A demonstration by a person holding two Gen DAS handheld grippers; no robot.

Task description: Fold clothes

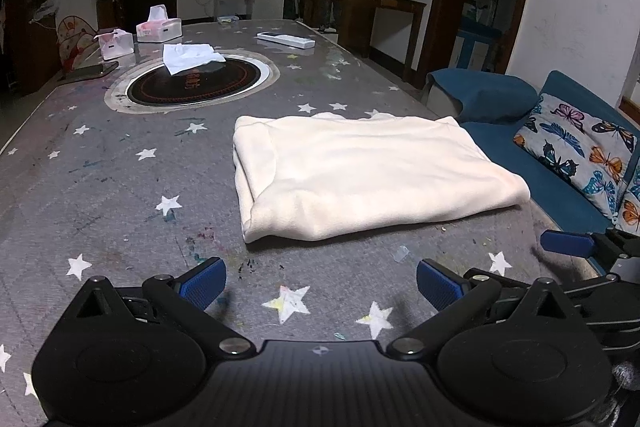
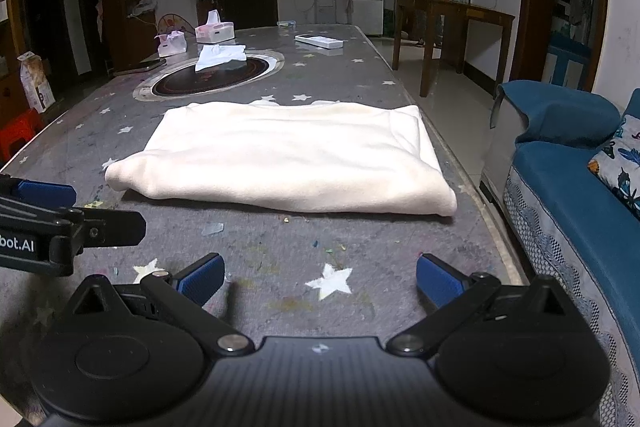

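Cream fleece garment (image 1: 360, 175), folded into a thick rectangular pad, lying flat on the grey star-printed desk (image 1: 120, 187) near its right-hand edge, well ahead of both tools. Left tool (image 1: 321, 285) low over the desk, blue-padded fingers (image 1: 204, 283) spread wide, nothing between them. Right tool (image 2: 320, 283) likewise spread wide and empty, just beside the left one, short of the garment's near edge.

Left to right along that near edge: rounded, bulging fold at the left corner (image 2: 120, 177), smooth doubled roll through the middle, squarer stacked corner on the right (image 2: 444, 205), close to the desk's rim. Probably soft, light and limp, so likely to sag and slide open if lifted by one layer only. Best taken at the two near corners, pinching all layers together, with equal lift on both sides. Fabric looks plush rather than slick, so grip should hold. Blue sofa (image 2: 560, 179) just beyond the desk's right rim.
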